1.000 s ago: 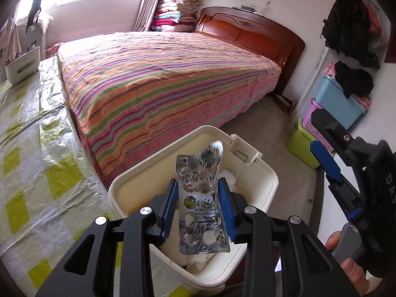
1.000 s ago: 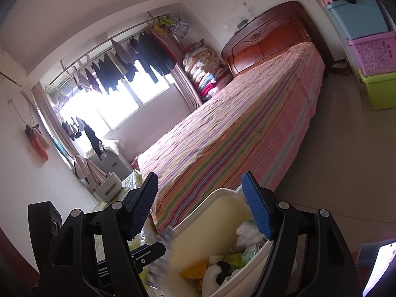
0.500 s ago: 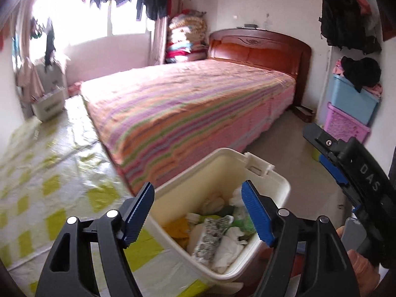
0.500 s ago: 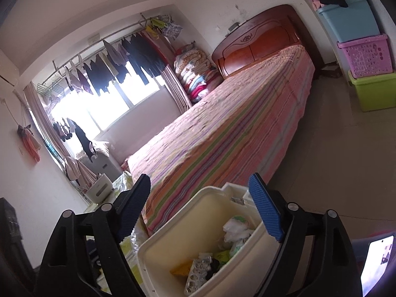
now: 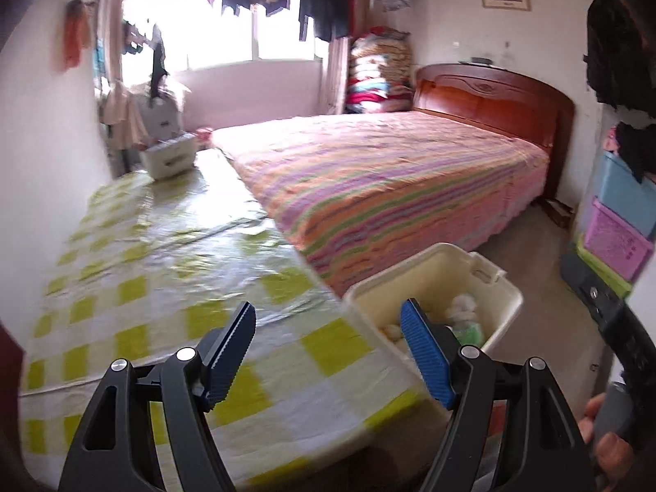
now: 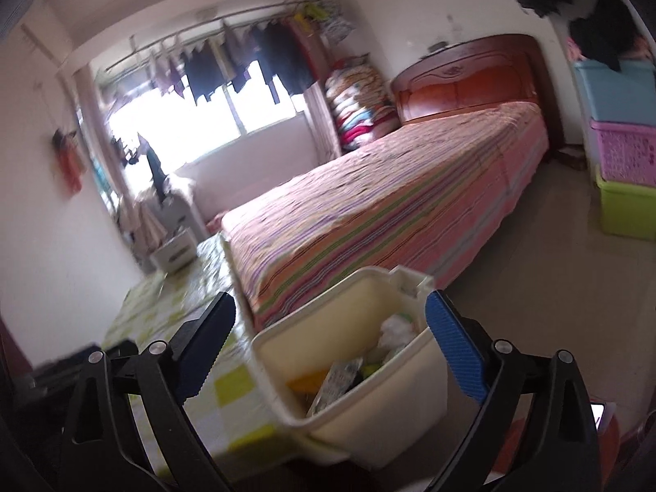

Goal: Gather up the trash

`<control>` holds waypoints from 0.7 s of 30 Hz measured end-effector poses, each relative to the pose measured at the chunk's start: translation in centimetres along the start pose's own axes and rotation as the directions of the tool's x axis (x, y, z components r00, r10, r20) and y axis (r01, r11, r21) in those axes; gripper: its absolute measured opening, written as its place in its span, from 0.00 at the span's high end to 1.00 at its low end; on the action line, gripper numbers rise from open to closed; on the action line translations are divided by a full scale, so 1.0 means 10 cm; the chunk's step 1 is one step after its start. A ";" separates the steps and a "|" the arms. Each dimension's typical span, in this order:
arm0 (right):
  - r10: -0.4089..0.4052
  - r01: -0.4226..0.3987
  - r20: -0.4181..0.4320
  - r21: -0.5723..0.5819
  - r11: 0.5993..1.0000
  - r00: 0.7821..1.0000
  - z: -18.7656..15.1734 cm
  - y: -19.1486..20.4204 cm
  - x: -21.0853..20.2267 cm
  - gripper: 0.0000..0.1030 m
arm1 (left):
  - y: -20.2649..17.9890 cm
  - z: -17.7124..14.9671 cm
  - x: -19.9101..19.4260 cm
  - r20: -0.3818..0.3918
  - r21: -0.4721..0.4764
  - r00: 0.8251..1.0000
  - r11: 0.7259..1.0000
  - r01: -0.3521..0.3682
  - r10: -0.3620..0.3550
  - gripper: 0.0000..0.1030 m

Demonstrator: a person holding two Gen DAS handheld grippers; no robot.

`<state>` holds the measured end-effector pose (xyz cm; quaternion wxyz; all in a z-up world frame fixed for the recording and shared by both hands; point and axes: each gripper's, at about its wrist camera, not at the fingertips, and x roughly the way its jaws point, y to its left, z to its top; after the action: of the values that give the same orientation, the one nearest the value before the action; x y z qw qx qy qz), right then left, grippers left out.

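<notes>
A cream plastic bin (image 5: 434,270) stands at the right end of the table with the yellow-checked cloth (image 5: 164,287); it also shows in the right wrist view (image 6: 369,410). Inside lie white tissue wads (image 5: 463,303) and a silver blister pack (image 6: 340,377). My left gripper (image 5: 328,352) is open and empty above the table, left of the bin. My right gripper (image 6: 328,348) is open and empty, with the bin between its fingers.
A bed with a striped cover (image 5: 389,180) runs along the table's far side. A white basket (image 5: 168,158) sits at the table's far end. Stacked blue, pink and green crates (image 6: 623,151) stand against the right wall.
My left gripper opened and let the blister pack fall into the bin, then swung left and back over the table. My right gripper stayed open and shifted slightly.
</notes>
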<state>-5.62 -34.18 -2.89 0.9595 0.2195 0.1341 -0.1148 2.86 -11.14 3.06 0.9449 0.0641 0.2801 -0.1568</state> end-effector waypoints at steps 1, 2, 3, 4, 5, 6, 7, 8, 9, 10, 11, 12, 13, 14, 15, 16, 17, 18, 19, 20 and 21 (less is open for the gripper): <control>0.008 -0.008 -0.010 -0.015 1.000 1.000 -0.04 0.08 -0.03 0.10 | 0.05 -0.03 -0.09 0.013 0.005 1.000 1.000 -0.025 0.025 0.31; 0.014 -0.015 -0.026 -0.035 0.999 1.000 -0.09 0.17 -0.04 0.10 | 0.07 -0.05 -0.14 0.020 0.011 0.999 0.999 -0.038 0.037 0.31; 0.018 -0.019 -0.034 -0.047 0.999 0.999 -0.11 0.22 -0.06 0.10 | 0.10 -0.06 -0.18 0.026 0.013 0.999 0.999 -0.043 0.043 0.31; 0.024 -0.027 -0.039 -0.059 0.998 0.999 -0.15 0.29 -0.09 0.10 | 0.14 -0.08 -0.24 0.032 0.011 0.998 0.999 -0.047 0.047 0.31; 0.033 -0.036 -0.038 -0.070 0.997 0.999 -0.16 0.35 -0.14 0.10 | 0.17 -0.10 -0.29 0.032 0.005 0.998 0.999 -0.049 0.049 0.31; 0.038 -0.042 -0.040 -0.082 0.996 0.998 -0.18 0.41 -0.18 0.09 | 0.20 -0.12 -0.33 0.033 -0.002 0.998 0.999 -0.050 0.050 0.31; 0.042 -0.046 -0.043 -0.094 0.995 0.998 -0.19 0.46 -0.21 0.09 | 0.23 -0.14 -0.37 0.033 -0.009 0.998 0.999 -0.052 0.052 0.31; 0.045 -0.050 -0.047 -0.101 0.994 0.998 -0.21 0.50 -0.23 0.09 | 0.25 -0.16 -0.40 0.035 -0.015 0.998 0.998 -0.055 0.056 0.31; 0.051 -0.056 -0.050 -0.106 0.993 0.997 -0.22 0.54 -0.25 0.09 | 0.28 -0.18 -0.44 0.037 -0.022 0.998 0.998 -0.059 0.060 0.31; 0.058 -0.064 -0.052 -0.111 0.992 0.997 -0.24 0.58 -0.28 0.09 | 0.30 -0.20 -0.48 0.040 -0.030 0.997 0.998 -0.064 0.065 0.31; 0.063 -0.069 -0.053 -0.118 0.991 0.997 -0.24 0.61 -0.31 0.09 | 0.33 -0.22 -0.51 0.042 -0.036 0.996 0.997 -0.072 0.073 0.31; 0.067 -0.073 -0.052 -0.126 0.989 0.996 -0.25 0.64 -0.34 0.09 | 0.34 -0.24 -0.54 0.044 -0.036 0.996 0.996 -0.078 0.079 0.31; 0.069 -0.075 -0.048 -0.133 0.988 0.996 -0.25 0.67 -0.38 0.09 | 0.35 -0.25 -0.57 0.048 -0.036 0.995 0.996 -0.082 0.084 0.31; 0.070 -0.076 -0.045 -0.138 0.987 0.997 -0.24 0.67 -0.42 0.09 | 0.36 -0.27 -0.60 0.051 -0.035 0.995 0.996 -0.088 0.090 0.31; 0.071 -0.077 -0.045 -0.150 0.986 0.996 -0.24 0.69 -0.45 0.09 | 0.37 -0.28 -0.62 0.052 -0.035 0.994 0.995 -0.089 0.091 0.31; 0.073 -0.079 -0.044 -0.156 0.985 0.996 -0.24 0.70 -0.48 0.09 | 0.37 -0.29 -0.63 0.053 -0.037 0.995 0.995 -0.088 0.090 0.31; 0.075 -0.081 -0.041 -0.158 0.984 0.996 -0.21 0.65 -0.51 0.09 | 0.38 -0.29 -0.65 0.054 -0.040 0.994 0.995 -0.089 0.091 0.31; 0.075 -0.080 -0.037 -0.159 0.984 0.996 -0.20 0.65 -0.54 0.09 | 0.39 -0.29 -0.66 0.055 -0.042 0.994 0.995 -0.090 0.093 0.31; 0.076 -0.080 -0.036 -0.159 0.984 0.996 -0.18 0.65 -0.56 0.09 | 0.41 -0.30 -0.69 0.059 -0.050 0.994 0.994 -0.093 0.096 0.31; 0.076 -0.081 -0.035 -0.162 0.984 0.996 -0.18 0.63 -0.57 0.09 | 0.42 -0.30 -0.70 0.063 -0.058 0.993 0.994 -0.091 0.095 0.31; 0.076 -0.081 -0.036 -0.164 0.983 0.996 -0.17 0.61 -0.57 0.09 | 0.44 -0.31 -0.73 0.068 -0.070 0.993 0.994 -0.088 0.092 0.31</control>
<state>-9.66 -27.16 -0.22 0.9761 0.1460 0.1487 -0.0621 -3.05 -4.39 4.61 0.9620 0.0396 0.2480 -0.1068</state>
